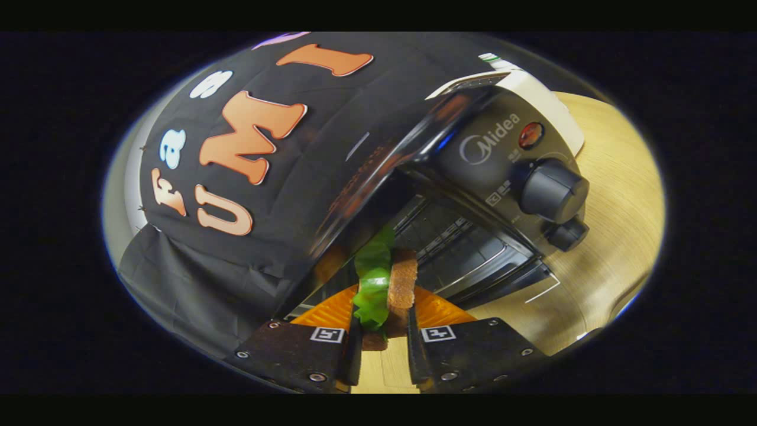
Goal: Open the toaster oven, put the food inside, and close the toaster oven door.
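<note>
Clamped between our black gripper's (383,343) fingers, brown bread slice with green lettuce (387,284) stands on edge, slim enough to slide in. Just ahead, black-and-white toaster oven (502,171) on pale wooden worktop (615,236) has glass door (378,177) ajar. We read "Midea" above two knobs (553,189).

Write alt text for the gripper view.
The tool is shut on a sandwich of brown bread and green lettuce, held just ahead of the open toaster oven on a wooden table. Its door hangs open.
</note>
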Available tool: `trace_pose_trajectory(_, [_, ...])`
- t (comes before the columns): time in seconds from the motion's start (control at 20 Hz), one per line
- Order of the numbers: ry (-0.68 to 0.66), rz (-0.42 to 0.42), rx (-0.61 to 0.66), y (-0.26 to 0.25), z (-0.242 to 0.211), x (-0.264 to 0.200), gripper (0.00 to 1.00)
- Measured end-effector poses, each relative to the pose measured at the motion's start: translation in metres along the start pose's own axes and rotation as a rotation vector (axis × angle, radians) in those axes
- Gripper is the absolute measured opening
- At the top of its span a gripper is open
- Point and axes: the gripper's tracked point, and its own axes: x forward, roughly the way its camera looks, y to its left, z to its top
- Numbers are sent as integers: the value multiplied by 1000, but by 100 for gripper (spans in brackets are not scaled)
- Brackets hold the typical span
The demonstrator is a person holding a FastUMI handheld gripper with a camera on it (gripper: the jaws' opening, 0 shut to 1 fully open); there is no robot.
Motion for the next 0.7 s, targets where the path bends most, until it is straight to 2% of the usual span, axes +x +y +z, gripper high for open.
trace_pose_trajectory(0.35, [-121, -88, 9, -14, 7, 29, 33])
trace_pose_trajectory(0.45, [-135, -103, 65, -14, 9, 36, 34])
trace_pose_trajectory(0.6, [-174, -121, -16, -11, 11, 35, 35])
trace_pose_trajectory(0.7, [-191, -141, -66, -11, 13, 30, 42])
